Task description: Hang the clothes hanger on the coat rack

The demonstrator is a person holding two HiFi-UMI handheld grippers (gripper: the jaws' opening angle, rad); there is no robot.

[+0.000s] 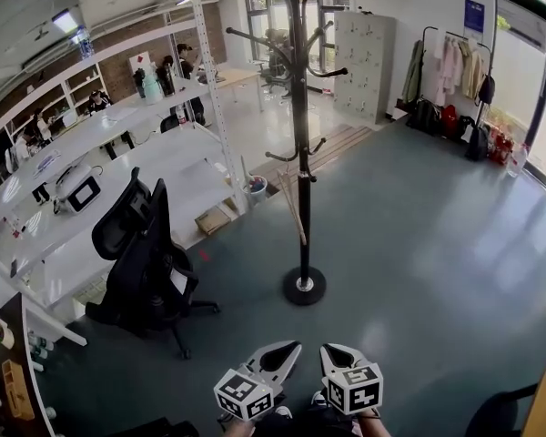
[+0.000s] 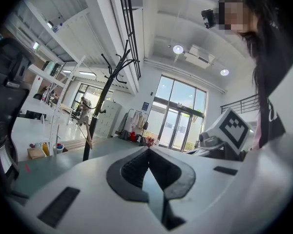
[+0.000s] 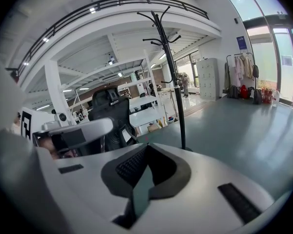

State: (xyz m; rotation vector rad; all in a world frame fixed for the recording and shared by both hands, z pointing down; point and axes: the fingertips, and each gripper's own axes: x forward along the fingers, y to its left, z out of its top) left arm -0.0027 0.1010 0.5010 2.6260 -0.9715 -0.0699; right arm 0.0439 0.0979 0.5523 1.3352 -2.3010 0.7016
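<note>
The black coat rack (image 1: pixel 298 135) stands mid-floor on a round base (image 1: pixel 304 287). A wooden clothes hanger (image 1: pixel 293 203) hangs tilted from one of its low hooks; it also shows as the tan hanger (image 2: pixel 89 133) on the rack (image 2: pixel 95 116) in the left gripper view. The rack pole (image 3: pixel 177 96) rises ahead in the right gripper view. My left gripper (image 1: pixel 288 350) (image 2: pixel 147 151) and right gripper (image 1: pixel 331 353) (image 3: pixel 145 146) sit side by side at the bottom of the head view, well short of the rack. Both are shut with nothing between the jaws.
A black office chair (image 1: pixel 141 262) stands left of the rack. White shelving and desks (image 1: pixel 118 180) fill the left side. A small bin (image 1: pixel 255 188) and wooden boards lie behind the rack. A clothes rail with garments (image 1: pixel 450 71) and lockers (image 1: pixel 364 62) stand at the back right.
</note>
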